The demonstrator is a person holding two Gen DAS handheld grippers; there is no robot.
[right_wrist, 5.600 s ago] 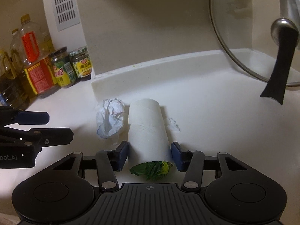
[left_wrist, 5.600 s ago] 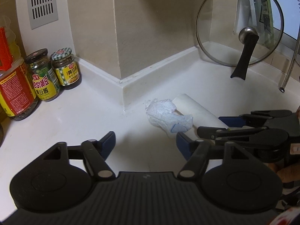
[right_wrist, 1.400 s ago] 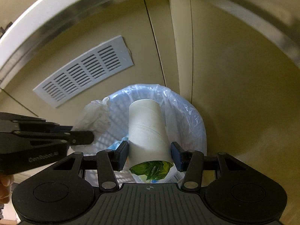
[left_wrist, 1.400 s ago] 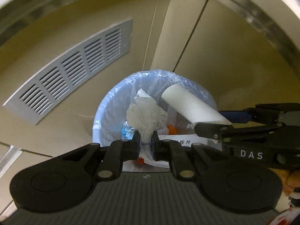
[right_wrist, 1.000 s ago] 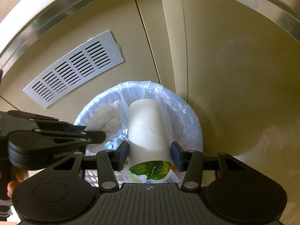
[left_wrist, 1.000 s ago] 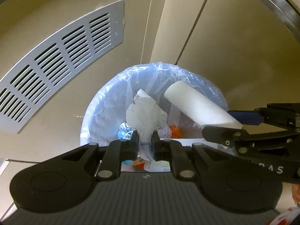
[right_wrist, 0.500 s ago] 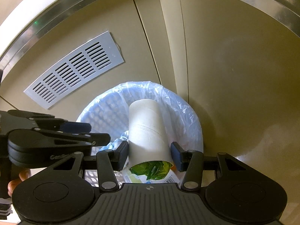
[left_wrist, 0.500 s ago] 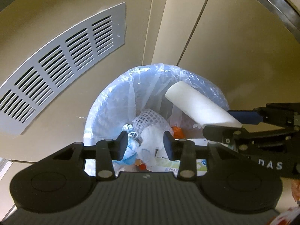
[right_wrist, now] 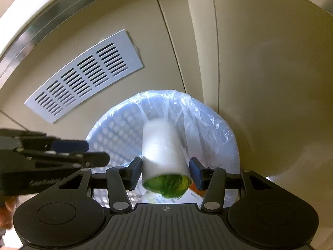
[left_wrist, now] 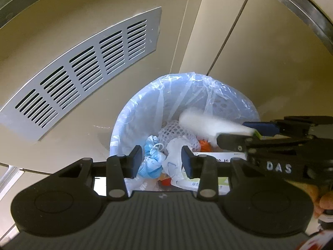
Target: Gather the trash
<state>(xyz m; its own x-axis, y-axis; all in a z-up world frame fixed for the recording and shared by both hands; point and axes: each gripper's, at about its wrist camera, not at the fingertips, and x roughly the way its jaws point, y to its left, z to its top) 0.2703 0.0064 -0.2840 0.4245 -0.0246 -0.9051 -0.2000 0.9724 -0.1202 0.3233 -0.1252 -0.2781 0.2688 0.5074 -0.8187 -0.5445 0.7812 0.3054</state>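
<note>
Beige cabinet fronts (left_wrist: 260, 52) fill the background under a steel-edged worktop (left_wrist: 301, 14), with a grey vent grille (left_wrist: 83, 79) at ten o'clock. Below both of my cameras stands a perforated waste bin (right_wrist: 114, 137) lined with a pale blue plastic bag (left_wrist: 208, 95).

My left hand-held gripper (left_wrist: 162, 160) hangs over the bin. Its jaws have just been opening and now stand released with nothing between them. The crumpled tissue (left_wrist: 174, 152) lies inside the bin just past its pads, beside a blue face mask (left_wrist: 152, 158) at nine o'clock of it and a printed carton (left_wrist: 218, 160) at three o'clock.

My right hand-held gripper (right_wrist: 165, 170) flanks the paper roll (right_wrist: 162, 145), which points nose-down into the bin with green plastic in its near end. The roll is blurred while the pads are sharp, so I cannot tell whether they press on it.
</note>
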